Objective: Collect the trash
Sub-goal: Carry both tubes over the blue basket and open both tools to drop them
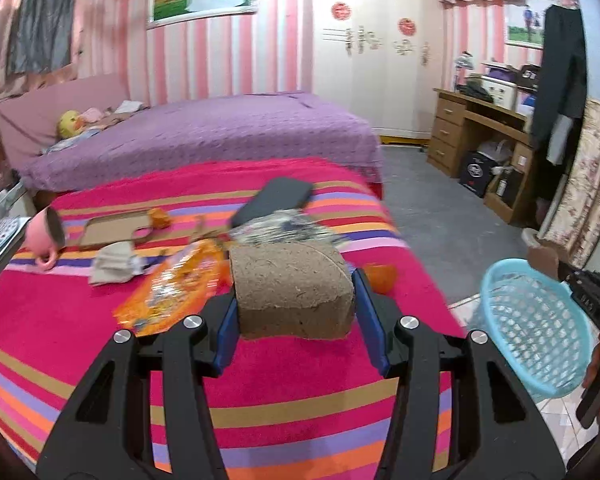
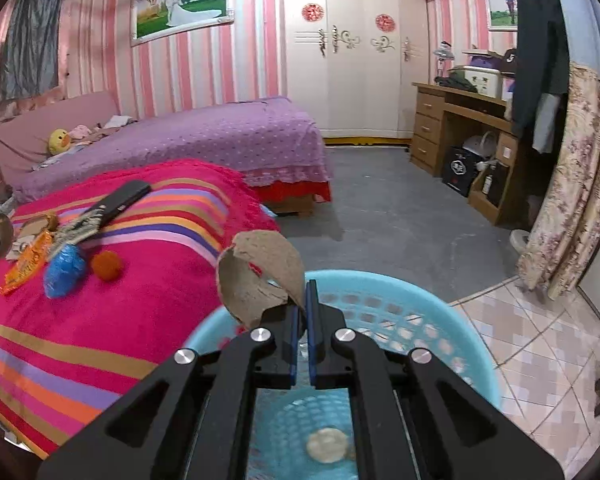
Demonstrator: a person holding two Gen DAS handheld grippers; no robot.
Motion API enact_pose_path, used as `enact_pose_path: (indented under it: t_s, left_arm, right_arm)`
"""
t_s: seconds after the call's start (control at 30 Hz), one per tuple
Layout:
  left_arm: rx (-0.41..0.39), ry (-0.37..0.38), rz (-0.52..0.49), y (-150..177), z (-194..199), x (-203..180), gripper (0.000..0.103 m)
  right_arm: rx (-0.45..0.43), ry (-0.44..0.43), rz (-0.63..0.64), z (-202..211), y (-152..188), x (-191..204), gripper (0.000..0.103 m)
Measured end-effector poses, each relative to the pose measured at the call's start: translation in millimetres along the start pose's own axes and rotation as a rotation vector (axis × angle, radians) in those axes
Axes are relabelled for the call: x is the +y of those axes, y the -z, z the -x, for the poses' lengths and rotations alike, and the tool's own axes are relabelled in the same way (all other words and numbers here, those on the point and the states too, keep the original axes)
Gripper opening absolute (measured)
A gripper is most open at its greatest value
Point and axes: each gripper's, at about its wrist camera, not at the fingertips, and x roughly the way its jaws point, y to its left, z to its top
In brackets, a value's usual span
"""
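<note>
On the striped pink blanket, at about 9 o'clock in the left wrist view, a pink mug lies on its side. Toward 10 o'clock: flat cardboard piece, crumpled grey paper, orange snack wrapper just beside it. Centre: left gripper, fingers spread wide and closed against both sides of a brown cardboard tube, which is held above the blanket. Behind the tube, 12 o'clock: crumpled printed wrapper and a dark flat case. Orange ball just right of the tube. At 3 o'clock, off the blanket's edge: light blue basket. In the right wrist view, right gripper has its fingers pinched almost together on a torn cardboard scrap, held above the basket's near rim; a pale round item lies on the basket floor, blurred. A blue crumpled bag lies on the blanket at 9 o'clock.
</note>
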Motion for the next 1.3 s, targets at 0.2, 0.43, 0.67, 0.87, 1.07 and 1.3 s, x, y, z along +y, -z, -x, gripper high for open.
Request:
enact_pose_path:
  t_s: [0.2,0.43,0.67,0.87,1.07,1.3]
  left_arm:
    - [0.005,0.083,-0.045,-6.6,-9.5,-61.4,0.05]
    - [0.031,0.172,-0.071,-1.6,-24.8,-125.9,0.05]
    - [0.033,0.265,-0.139,16.5,-37.6,-185.6,0.05]
    - [0.061,0.305,-0.172,22.4,-54.6,-223.0,0.05]
    - [0.09,0.305,-0.199,20.6,-70.4,-231.2,0.068]
    - [0.071,0.227,-0.165,16.6,-78.0,-199.0,0.09]
  right_arm:
    - [0.005,0.029,0.01,2.4,7.5,-29.8,0.004]
    - [0.017,0.06,-0.016,5.4,20.8,-66.5,0.004]
    - [0.011,0.089,-0.043,11.7,31.9,-96.3,0.004]
    - [0.01,0.101,-0.07,13.2,38.7,-113.5,0.003]
    - [0.012,0.083,-0.051,12.8,40.7,-109.1,0.003]
    - [0.029,0.06,-0.027,7.2,43.2,-101.5,0.004]
